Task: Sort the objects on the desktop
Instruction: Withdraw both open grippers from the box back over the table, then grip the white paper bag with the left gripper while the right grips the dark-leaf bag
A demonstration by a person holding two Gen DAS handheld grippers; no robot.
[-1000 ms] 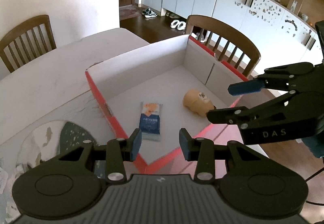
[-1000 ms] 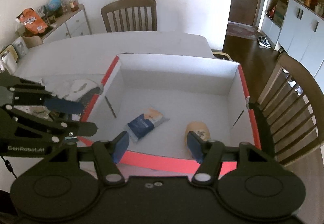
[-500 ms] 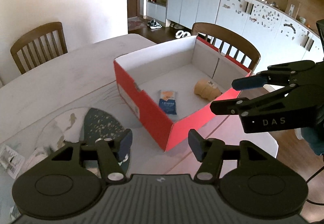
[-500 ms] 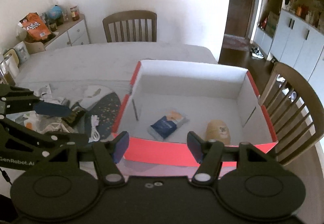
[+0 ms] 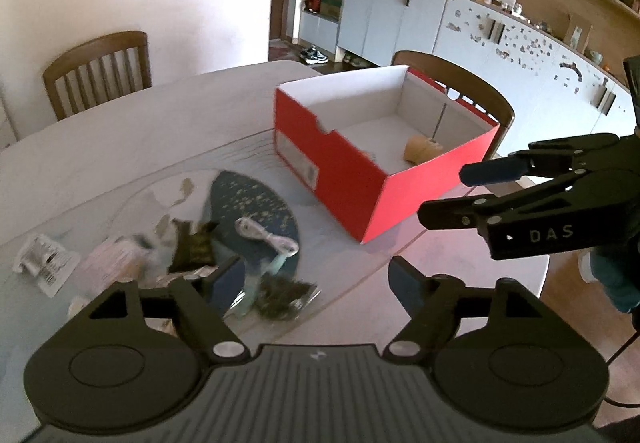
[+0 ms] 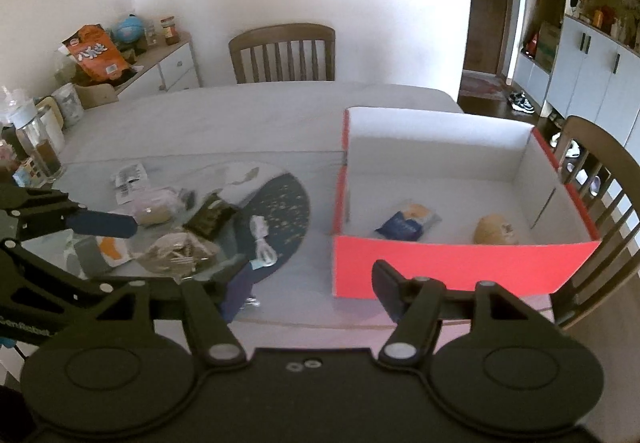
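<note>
Both grippers empty, positioned between box and unsorted pile

The left gripper (image 5: pixel 316 283) stood wide apart and held nothing; it hung low over the surface (image 5: pixel 132 131), just above the pile (image 6: pixel 180 227) of loose items, presumably to line up a pick. The right gripper (image 6: pixel 308 287) was likewise spread wide and empty, near the front wall of the red box (image 6: pixel 460 267), which left the left gripper room at the pile. The box stood at the right end of the surface with its top open, so items could be dropped in from above; a blue packet (image 6: pixel 408 223) and a tan bun (image 6: pixel 494 231) lay apart on its floor. Unsorted items included a white cable (image 5: pixel 266 239), a dark packet (image 5: pixel 192 247) and a clear bag (image 6: pixel 176 255), clustered on and beside a dark mat (image 5: pixel 248 203) just left of the box.
</note>
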